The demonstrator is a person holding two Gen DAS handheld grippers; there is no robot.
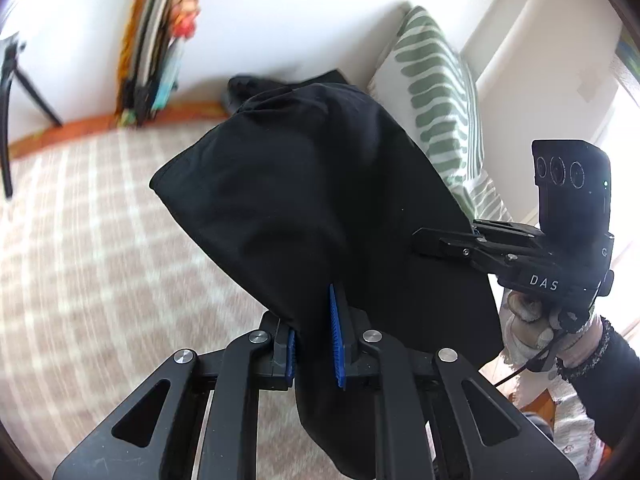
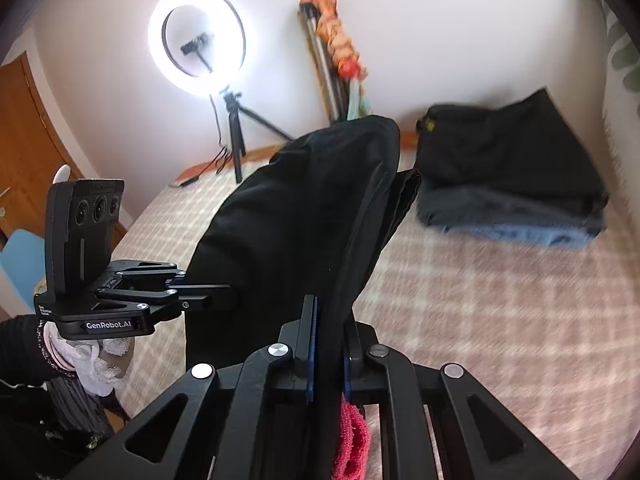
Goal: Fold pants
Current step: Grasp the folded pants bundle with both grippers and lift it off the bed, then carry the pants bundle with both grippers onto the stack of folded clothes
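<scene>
The left gripper (image 1: 314,340) is clamped on an edge of the black pants (image 1: 304,184); the right gripper (image 2: 330,352) is likewise pinched tight on the cloth, so the pants hang lifted between the two (a red scrap (image 2: 352,440) shows under the right jaws; what it is I cannot tell). Beyond lies the checked bedspread (image 2: 480,304), then a stack of folded clothes (image 2: 512,184) by the wall. To fold well, I judge both tools should keep level and taut; lay the far end down first, edges matched.
</scene>
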